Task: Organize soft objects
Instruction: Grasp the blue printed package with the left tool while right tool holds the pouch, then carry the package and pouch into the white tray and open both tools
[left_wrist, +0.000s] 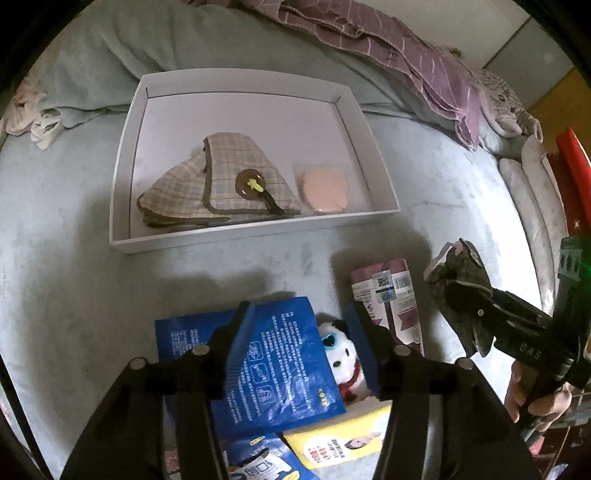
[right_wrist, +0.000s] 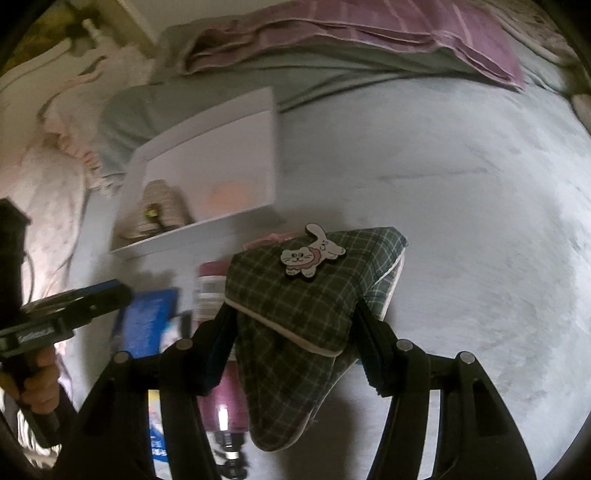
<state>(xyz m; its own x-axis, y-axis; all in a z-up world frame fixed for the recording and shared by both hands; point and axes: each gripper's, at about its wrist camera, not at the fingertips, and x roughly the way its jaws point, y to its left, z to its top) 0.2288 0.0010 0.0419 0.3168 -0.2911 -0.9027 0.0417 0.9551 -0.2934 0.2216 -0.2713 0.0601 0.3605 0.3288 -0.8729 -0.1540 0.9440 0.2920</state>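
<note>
Meanwhile the right gripper (right_wrist: 291, 325) clenched a green plaid pouch (right_wrist: 295, 306), cat badge (right_wrist: 312, 254) up, lifted off the bed (right_wrist: 461, 192). Spread wide, the left gripper (left_wrist: 303, 347) gripped nothing; a blue packet (left_wrist: 273, 369) and plush dog (left_wrist: 341, 354) lay between its jaws. Beyond them sat the white tray (left_wrist: 125, 177), holding a beige pouch (left_wrist: 221, 184) and pink puff (left_wrist: 323, 192).
</note>
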